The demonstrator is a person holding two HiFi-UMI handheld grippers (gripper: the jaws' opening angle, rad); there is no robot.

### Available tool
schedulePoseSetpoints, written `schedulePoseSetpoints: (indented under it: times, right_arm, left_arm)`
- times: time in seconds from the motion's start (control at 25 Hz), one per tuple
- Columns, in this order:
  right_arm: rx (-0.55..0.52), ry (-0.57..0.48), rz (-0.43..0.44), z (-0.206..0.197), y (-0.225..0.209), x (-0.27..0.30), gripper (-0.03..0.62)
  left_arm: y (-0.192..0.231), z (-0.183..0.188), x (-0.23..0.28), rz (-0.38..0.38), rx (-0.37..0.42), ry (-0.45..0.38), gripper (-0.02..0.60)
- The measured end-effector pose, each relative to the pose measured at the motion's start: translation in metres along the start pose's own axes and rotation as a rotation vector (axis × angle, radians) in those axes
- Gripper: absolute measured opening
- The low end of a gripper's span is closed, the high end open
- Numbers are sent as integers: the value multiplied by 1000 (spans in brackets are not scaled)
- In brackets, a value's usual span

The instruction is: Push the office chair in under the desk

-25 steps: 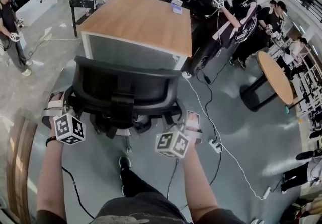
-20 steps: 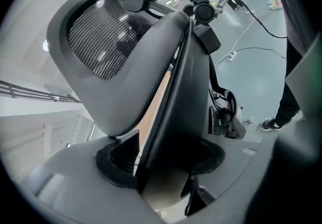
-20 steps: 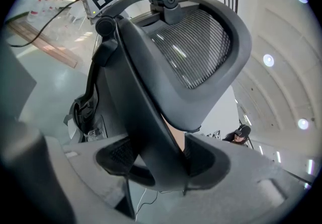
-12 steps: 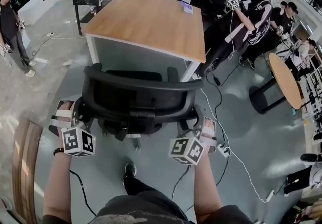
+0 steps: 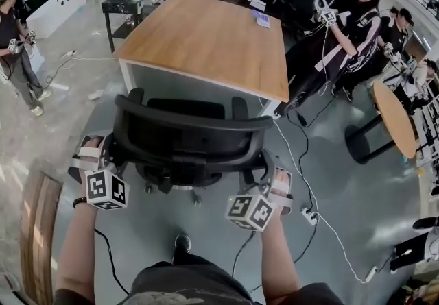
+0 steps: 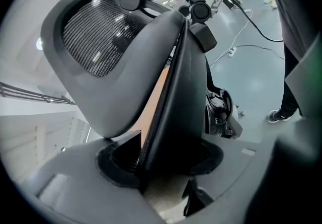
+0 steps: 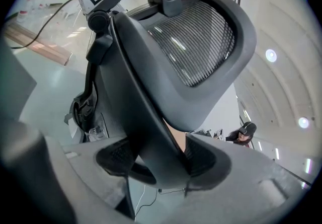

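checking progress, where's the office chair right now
Head view, centre: the office chair stands directly before the wooden desk, backrest toward the camera, a power strip to its right.

Left gripper (image 6: 166,162), jaws just closing, seemingly clamps the office chair (image 6: 182,94) backrest.

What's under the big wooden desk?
A grey panel and a white leg show below the desk top. The space behind is hidden by that panel and the office chair.
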State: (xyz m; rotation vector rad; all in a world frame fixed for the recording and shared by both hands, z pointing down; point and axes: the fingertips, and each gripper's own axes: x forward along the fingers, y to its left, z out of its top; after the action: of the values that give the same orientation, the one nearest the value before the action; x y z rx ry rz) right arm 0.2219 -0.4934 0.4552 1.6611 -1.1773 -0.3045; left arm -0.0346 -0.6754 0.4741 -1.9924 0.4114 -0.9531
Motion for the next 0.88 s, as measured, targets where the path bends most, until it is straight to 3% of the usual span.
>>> schedulePoseSetpoints:
  times: [0.4,0.88]
  right_arm:
    - [16,10,-12,34,-18,51,272]
    - [37,73,-51,32,-10,77,272]
  left_arm:
    - [52,-21,47,-23,14,-7,252]
    - [61,-30,90,-30,50,-67,247]
